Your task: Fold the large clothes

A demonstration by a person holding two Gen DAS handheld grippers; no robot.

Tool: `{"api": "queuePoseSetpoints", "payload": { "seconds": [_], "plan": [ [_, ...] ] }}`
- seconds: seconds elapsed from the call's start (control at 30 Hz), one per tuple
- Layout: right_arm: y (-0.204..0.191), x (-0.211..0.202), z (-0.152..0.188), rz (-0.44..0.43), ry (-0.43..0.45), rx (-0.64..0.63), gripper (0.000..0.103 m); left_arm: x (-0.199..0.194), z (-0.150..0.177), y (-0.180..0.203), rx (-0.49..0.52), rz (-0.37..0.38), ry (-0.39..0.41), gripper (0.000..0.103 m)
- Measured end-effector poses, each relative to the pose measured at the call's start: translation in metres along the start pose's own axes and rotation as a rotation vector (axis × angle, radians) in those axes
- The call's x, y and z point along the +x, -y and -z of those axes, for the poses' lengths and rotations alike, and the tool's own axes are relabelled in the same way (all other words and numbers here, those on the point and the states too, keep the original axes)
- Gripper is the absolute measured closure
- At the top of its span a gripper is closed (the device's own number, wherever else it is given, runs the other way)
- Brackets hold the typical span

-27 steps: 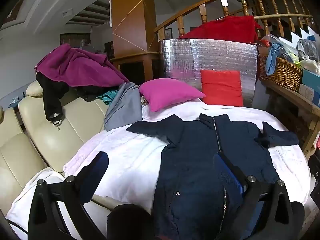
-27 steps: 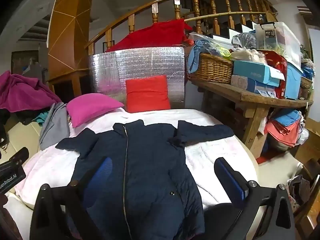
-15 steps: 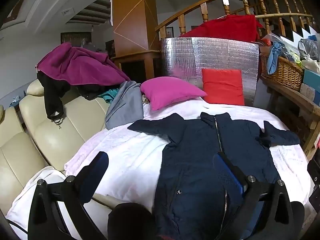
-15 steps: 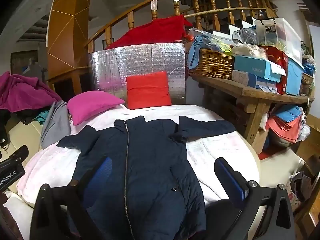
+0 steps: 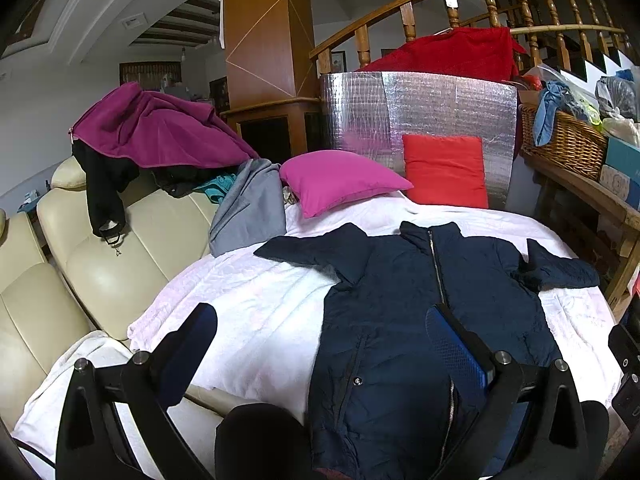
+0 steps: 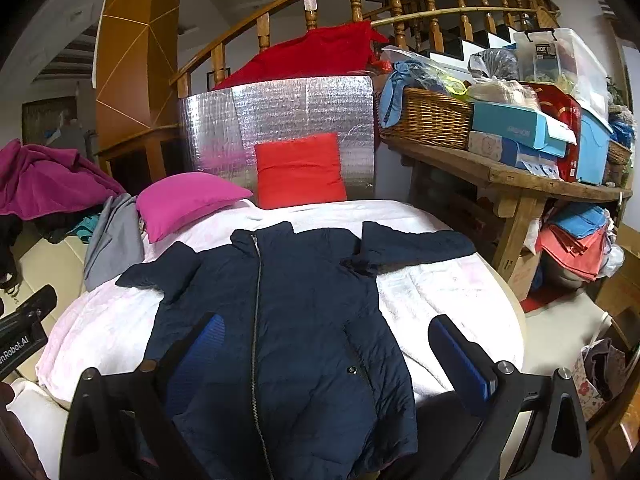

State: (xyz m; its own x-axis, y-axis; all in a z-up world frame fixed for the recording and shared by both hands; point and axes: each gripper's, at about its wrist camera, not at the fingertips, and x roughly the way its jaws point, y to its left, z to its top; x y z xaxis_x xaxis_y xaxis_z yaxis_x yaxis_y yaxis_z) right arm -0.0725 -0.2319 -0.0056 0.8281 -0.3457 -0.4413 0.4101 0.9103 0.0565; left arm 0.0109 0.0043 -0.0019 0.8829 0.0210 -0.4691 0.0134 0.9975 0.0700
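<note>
left gripper (image 5: 322, 334) was spread wide, nothing btw its blue pads, held above the near edge of the bed. its right finger (image 5: 456, 346) sat over the lower front of the navy puffer jacket (image 5: 420, 320), its left finger over the white blanket (image 5: 256, 320); can't tell if either touched the fabric. right gripper (image 6: 334, 346) was likewise wide apart and empty, left finger over the jacket's lower left panel, right finger (image 6: 460, 354) over the blanket just off the jacket's hem.

jacket lay flat, front up, zipped, straight ahead of both tools, hem nearest, collar away. both sleeves were out to the sides, the one on the right creased at the armpit. a bit of the left tool's body (image 6: 24, 328) showed at the left edge of the right wrist view.

left of the left gripper was a cream leather sofa (image 5: 92, 280). beyond the jacket's left sleeve a grey garment (image 5: 248, 208) hung off the sofa back, w/ a magenta pillow (image 5: 340, 182) beside it. a red cushion (image 5: 444, 170) leaned on a silver foil panel (image 5: 420, 108) past the collar. a purple fleece (image 5: 160, 132) was heaped on the sofa top far left. far right of the right gripper stood a wooden bench (image 6: 512, 174) w/ a wicker basket (image 6: 428, 118) and boxes. a wooden banister (image 6: 360, 0) ran behind it all.
</note>
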Motion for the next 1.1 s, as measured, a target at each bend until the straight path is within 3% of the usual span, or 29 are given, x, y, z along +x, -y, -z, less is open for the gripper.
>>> {"api": "queuePoseSetpoints", "payload": {
  "seconds": [1.1],
  "plan": [
    [0.0086, 0.0074, -0.0007, -0.015, -0.041, 0.027, 0.000, -0.0010, -0.0024, 0.0051, 0.011, 0.008, -0.001, 0.000]
  ]
}}
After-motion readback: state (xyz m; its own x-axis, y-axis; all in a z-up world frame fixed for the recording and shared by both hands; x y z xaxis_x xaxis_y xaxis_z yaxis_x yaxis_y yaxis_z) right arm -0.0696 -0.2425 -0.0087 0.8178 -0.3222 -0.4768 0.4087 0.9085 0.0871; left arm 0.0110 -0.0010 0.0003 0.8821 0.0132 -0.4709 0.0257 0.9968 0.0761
